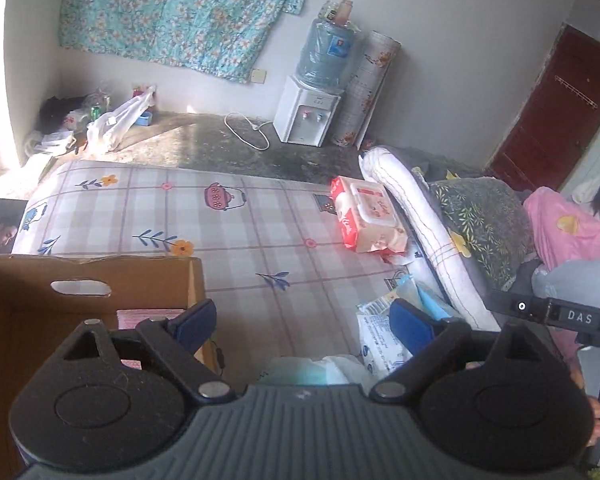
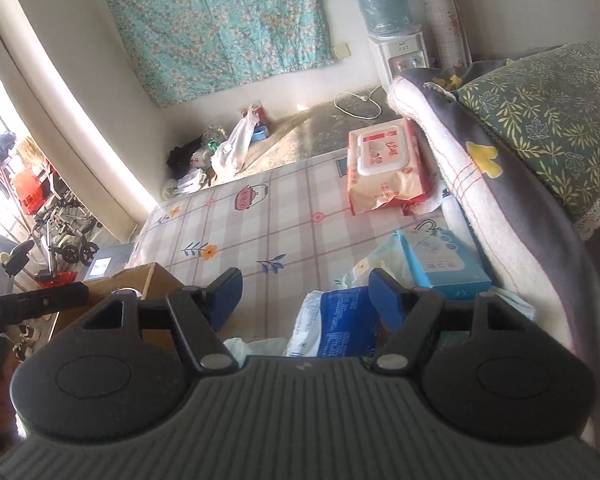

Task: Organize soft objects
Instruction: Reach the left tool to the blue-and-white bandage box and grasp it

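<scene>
Both tongs gape wide; only the left view shows inside the cardboard box

Bare mattress lies between cardboard box and wipes pack.

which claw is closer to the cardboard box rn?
Left. The left claw hangs open at the cardboard box's near corner, one finger over its rim. The right claw, also open, is off to the side over a blue pack, the box beyond its left finger.
</scene>
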`<state>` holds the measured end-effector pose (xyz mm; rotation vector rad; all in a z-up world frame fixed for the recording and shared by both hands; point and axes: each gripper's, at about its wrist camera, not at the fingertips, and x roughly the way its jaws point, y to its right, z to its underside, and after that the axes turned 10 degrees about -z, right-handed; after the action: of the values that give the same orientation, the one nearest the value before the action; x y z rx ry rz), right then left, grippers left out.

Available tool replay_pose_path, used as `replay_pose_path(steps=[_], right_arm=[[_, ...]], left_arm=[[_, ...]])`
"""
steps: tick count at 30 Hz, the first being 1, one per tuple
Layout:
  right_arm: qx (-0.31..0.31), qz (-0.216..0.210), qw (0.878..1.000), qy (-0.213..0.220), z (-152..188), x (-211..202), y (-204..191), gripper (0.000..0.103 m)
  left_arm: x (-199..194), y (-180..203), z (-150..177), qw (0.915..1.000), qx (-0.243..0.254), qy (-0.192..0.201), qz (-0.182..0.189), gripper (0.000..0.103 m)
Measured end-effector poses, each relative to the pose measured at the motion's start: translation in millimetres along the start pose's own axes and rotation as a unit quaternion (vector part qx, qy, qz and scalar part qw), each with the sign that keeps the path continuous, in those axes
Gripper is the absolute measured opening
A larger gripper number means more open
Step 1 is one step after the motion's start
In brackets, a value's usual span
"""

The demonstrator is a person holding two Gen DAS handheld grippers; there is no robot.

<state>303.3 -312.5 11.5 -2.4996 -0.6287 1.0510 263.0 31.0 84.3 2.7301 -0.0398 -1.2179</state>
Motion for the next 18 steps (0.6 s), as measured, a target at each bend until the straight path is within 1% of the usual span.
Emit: replay_pose_path(steps=[3, 6, 8, 10, 11, 13, 14, 15, 18], right_arm=[[0.037, 0.019, 0.999, -0.013, -11.6, 3.7, 43.7, 0.070], [0.074, 0.024, 0.996, -0.036, -16.9, 17.9, 80.0, 0.069], [0.098, 0.027, 0.994, -0.049, -18.5, 32.7, 100.5, 0.067], [0.115, 0.031, 0.991, -0.062, -21.3, 49.3, 116.6, 0.063], [0.122, 0.032, 0.990, -0.067, -22.3, 55.7, 123.3, 0.061], [0.135, 0.032, 0.987, -0.078, -26.7, 70.1, 136.7, 0.055], [0.140, 0.032, 0.986, -0.085, -29.2, 76.7, 143.3, 0.054], [0.144, 0.031, 0.985, -0.091, -31.0, 83.3, 149.1, 0.052], [0.157, 0.039, 0.981, -0.105, -36.0, 100.1, 163.4, 0.051]], left_arm=[[25.2, 46.9, 1.9, 0.9990, 0.036, -0.012, 0.024, 0.093], [58.5, 91.2, -0.1, 0.9956, 0.057, -0.045, 0.060, 0.087], [80.3, 115.0, -1.1, 0.9923, 0.065, -0.066, 0.083, 0.077], [99.4, 134.9, -2.1, 0.9886, 0.075, -0.084, 0.100, 0.071], [112.2, 147.3, -2.1, 0.9862, 0.081, -0.096, 0.108, 0.065], [131.0, 163.6, -2.1, 0.9832, 0.085, -0.113, 0.115, 0.059], [140.8, 170.8, -2.2, 0.9816, 0.083, -0.123, 0.120, 0.054], [151.3, 176.3, -2.7, 0.9798, 0.079, -0.135, 0.126, 0.052], [177.7, 187.7, -1.8, 0.9741, 0.065, -0.169, 0.135, 0.041]])
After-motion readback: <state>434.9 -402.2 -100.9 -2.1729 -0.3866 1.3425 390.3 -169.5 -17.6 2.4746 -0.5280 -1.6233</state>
